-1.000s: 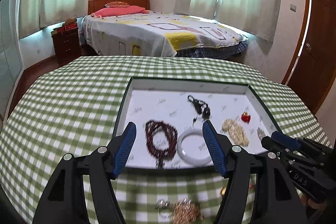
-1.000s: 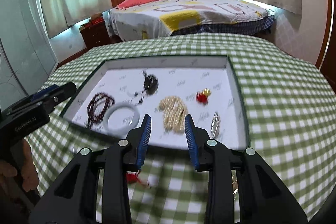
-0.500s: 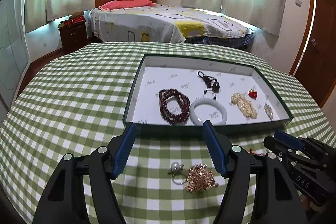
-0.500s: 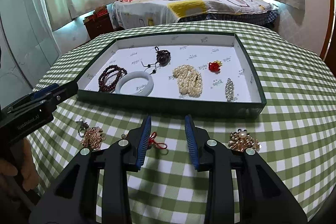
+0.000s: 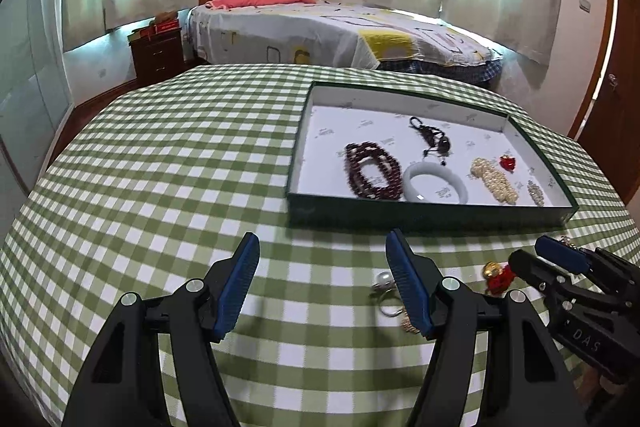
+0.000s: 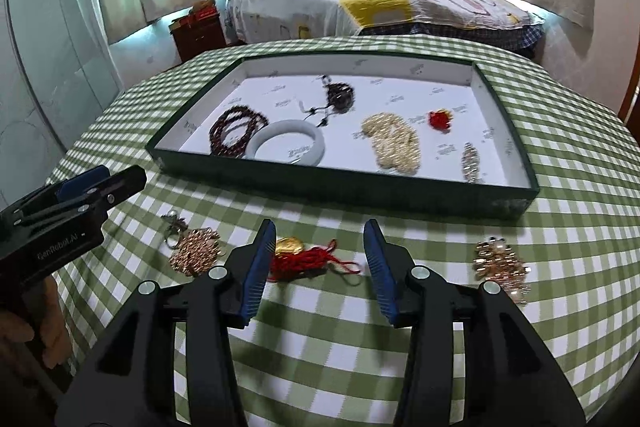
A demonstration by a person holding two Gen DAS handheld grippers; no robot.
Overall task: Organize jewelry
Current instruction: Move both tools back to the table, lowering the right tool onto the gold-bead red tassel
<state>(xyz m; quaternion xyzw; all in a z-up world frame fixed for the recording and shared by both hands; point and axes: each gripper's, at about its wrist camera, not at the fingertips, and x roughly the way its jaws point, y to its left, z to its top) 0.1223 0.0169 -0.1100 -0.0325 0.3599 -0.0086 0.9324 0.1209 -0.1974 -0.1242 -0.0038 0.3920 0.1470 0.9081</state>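
Two hand-held grippers, left hand-held gripper (image 5: 322, 267) and right hand-held gripper (image 6: 320, 247), both released, red-tasselled gold charm (image 6: 304, 255) between right's fingers, untouched.

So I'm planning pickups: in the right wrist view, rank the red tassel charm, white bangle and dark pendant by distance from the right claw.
1. Red tassel charm, on the cloth between the right claw fingers.
2. White bangle, front of tray.
3. Dark pendant, deeper in tray.

I see a table under a green-and-white checked tablecloth (image 6: 580, 211). A shallow green tray (image 6: 320, 183) sits on it at my right camera's 12 o'clock. On the cloth just before the tray lie a gold chain cluster with a pearl ring (image 6: 194, 251) at 9 o'clock, a red tassel charm (image 6: 308, 259) at centre and a gold pearl brooch (image 6: 502, 267) at 3 o'clock.
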